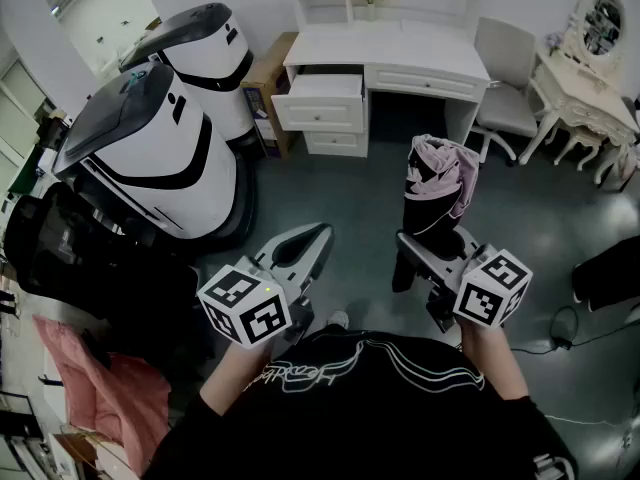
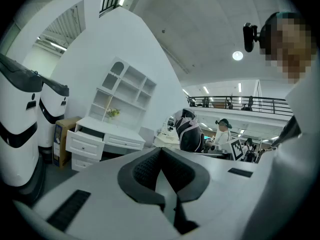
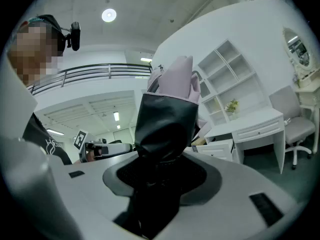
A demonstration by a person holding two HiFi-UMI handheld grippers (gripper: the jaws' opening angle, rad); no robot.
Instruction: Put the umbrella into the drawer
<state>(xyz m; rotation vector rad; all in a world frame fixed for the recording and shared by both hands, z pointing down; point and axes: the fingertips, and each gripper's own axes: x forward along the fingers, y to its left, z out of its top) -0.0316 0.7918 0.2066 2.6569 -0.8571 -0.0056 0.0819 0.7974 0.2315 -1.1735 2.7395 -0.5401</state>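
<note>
A black top (image 1: 360, 408) fills the head view at 6 o'clock, with thin white looping lines and script across it. The left claw (image 1: 320, 233) and right claw (image 1: 418, 246) have pale grey, tapered shells with dark textured pads, each with a white cube (image 1: 245, 306) of black square markers at the rear. A small black camera (image 2: 250, 36) is worn on the head.

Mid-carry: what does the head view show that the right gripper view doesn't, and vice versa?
Head view only: two white robots at left, and pink fabric at lower left. Right gripper view only: the right gripper close up, its fingers closed on the dark lower part of the umbrella, plus a ceiling light. Both: the umbrella held upright, and the white desk with its open drawer.
</note>
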